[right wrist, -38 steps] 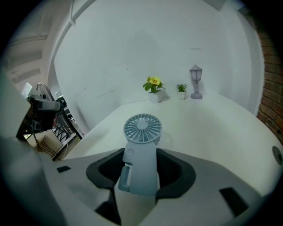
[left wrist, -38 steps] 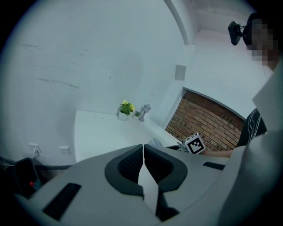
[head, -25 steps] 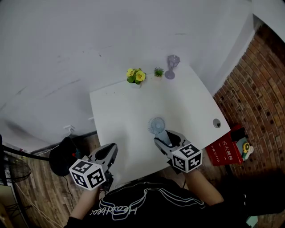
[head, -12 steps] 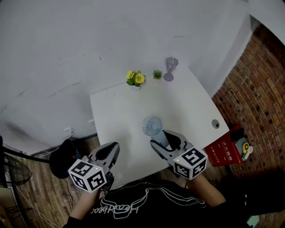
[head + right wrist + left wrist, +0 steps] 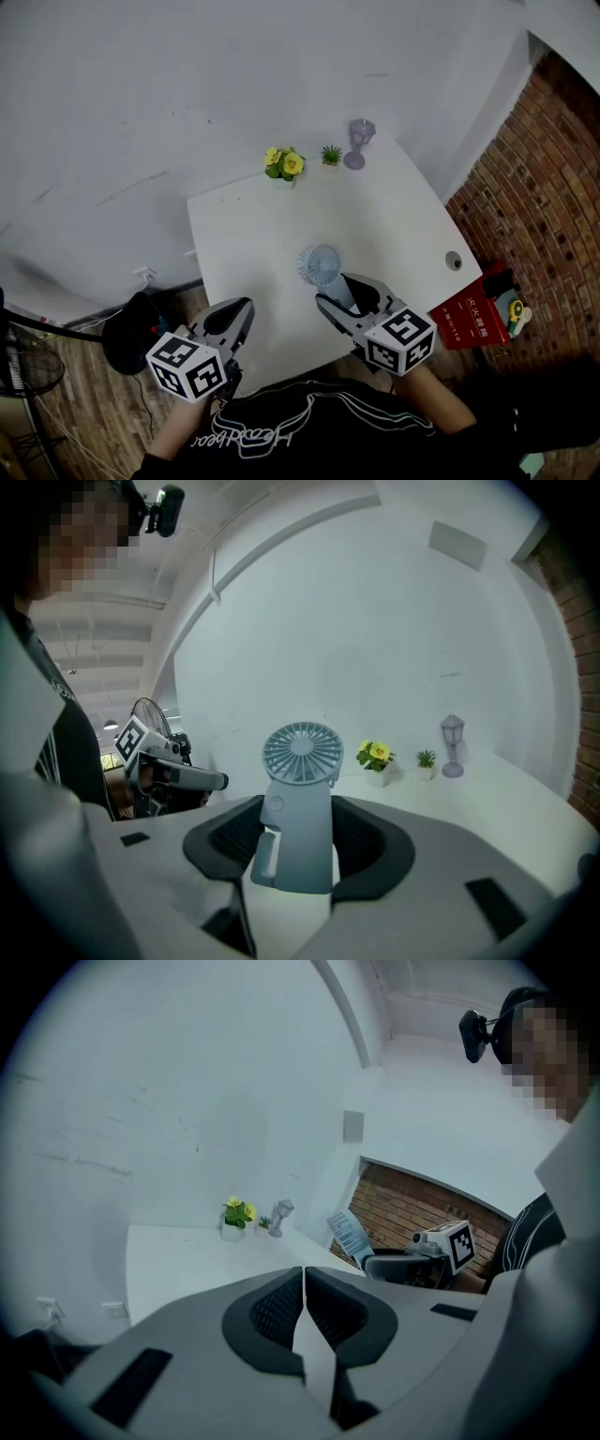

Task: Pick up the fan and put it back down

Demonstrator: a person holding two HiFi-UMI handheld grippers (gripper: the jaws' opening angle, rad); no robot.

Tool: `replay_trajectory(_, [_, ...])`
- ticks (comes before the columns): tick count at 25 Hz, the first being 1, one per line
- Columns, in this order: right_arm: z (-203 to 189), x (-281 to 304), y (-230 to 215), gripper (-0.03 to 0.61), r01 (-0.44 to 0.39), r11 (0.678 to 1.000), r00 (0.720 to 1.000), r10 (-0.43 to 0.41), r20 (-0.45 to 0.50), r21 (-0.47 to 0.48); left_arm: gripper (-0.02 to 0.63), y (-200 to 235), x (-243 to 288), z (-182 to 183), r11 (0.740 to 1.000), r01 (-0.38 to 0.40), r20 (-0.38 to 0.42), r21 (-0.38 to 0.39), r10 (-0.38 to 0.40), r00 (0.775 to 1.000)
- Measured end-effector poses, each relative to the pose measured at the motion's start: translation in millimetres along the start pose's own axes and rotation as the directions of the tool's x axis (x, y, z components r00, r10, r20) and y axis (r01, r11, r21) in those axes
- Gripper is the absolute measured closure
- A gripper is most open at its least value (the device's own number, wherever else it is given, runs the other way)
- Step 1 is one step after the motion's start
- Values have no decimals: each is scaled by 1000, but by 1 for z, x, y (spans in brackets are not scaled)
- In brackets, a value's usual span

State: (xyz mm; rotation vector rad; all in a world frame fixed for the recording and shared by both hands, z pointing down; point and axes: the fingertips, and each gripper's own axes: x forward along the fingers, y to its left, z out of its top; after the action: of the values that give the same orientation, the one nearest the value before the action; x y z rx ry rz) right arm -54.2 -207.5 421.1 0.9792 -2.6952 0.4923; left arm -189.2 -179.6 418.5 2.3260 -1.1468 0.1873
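A small blue-grey hand fan stands upright between the pads of my right gripper, which is shut on its handle. In the head view the fan hangs above the white table, near its front edge, with the right gripper behind it. My left gripper hovers off the table's front left corner, shut with nothing in it; in the left gripper view its pads meet. That view also shows the fan off to the right.
At the table's far edge stand a pot of yellow flowers, a tiny green plant and a small lilac lantern. A red box sits on the floor right of the table, by a brick wall. A standing fan is at left.
My right gripper has lifted the fan off the table and carried it slightly left in the head view. The left gripper has stayed in place.
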Motion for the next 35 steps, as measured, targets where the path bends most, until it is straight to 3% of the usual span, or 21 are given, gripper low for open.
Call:
replay_trajectory(11, [-10, 5, -13, 359, 24, 1000, 999, -24, -43, 1, 578, 5, 6, -4, 1000, -3, -4, -24, 3, 1000])
replay_trajectory(19, [-47, 14, -41, 359, 93, 996, 986, -91, -140, 3, 578, 12, 9, -13, 998, -7, -20, -56, 6, 1000])
replay_trajectory(35, [-145, 37, -100, 359, 240, 970, 899, -231, -373, -21, 578, 21, 2, -15, 997, -18, -12, -68, 18, 1000])
